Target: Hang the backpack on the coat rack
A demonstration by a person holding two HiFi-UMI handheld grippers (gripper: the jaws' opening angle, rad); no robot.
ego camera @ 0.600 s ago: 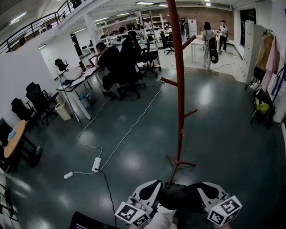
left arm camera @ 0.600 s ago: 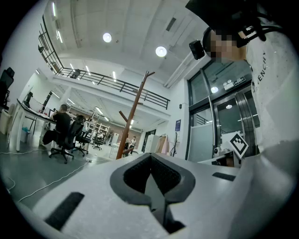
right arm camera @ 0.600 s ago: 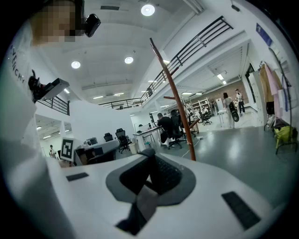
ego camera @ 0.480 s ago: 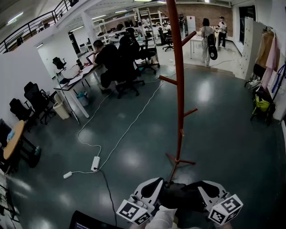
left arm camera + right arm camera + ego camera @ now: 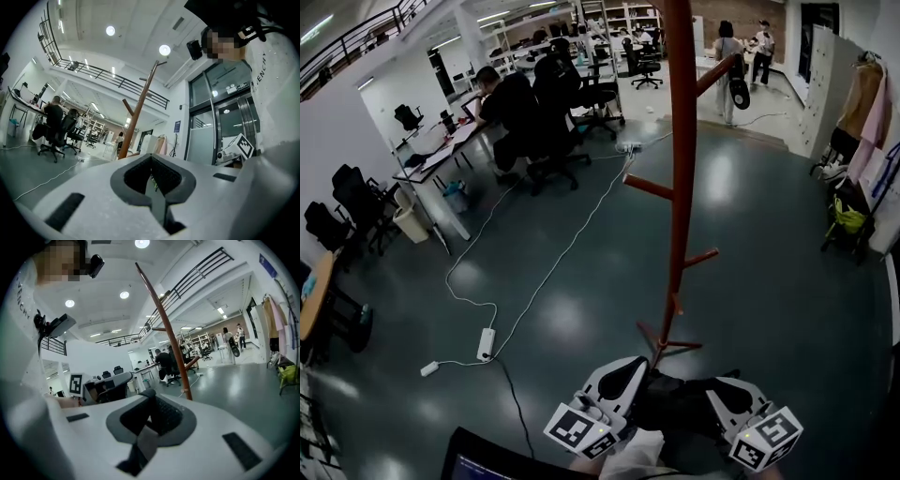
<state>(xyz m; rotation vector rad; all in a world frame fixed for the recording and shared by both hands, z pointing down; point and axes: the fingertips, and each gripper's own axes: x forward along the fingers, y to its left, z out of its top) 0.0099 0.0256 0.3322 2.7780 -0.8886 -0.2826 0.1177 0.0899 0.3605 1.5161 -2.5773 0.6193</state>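
Note:
The coat rack (image 5: pixel 680 187) is a tall red-brown pole with angled pegs, standing on the grey floor just ahead of me. It also rises in the left gripper view as the coat rack (image 5: pixel 136 117) and in the right gripper view as the coat rack (image 5: pixel 166 324). The black backpack (image 5: pixel 675 405) hangs low between my two grippers, near the rack's feet. My left gripper (image 5: pixel 617 382) holds its left side and my right gripper (image 5: pixel 729 398) its right side. In their own views, the left gripper (image 5: pixel 152 180) and right gripper (image 5: pixel 150 420) each stand shut, with a dark strap pinched between the pads.
A white power strip (image 5: pixel 486 343) and its cable lie on the floor to the left. Desks with seated people (image 5: pixel 502 108) and office chairs fill the back left. Hanging coats (image 5: pixel 862 112) and a yellow-green bag (image 5: pixel 848 220) stand at the right wall. A laptop (image 5: pixel 478 459) shows at the bottom left.
The view has drawn closer to the coat rack, which now looks larger. Both grippers keep their hold on the backpack and sit slightly higher in the view.

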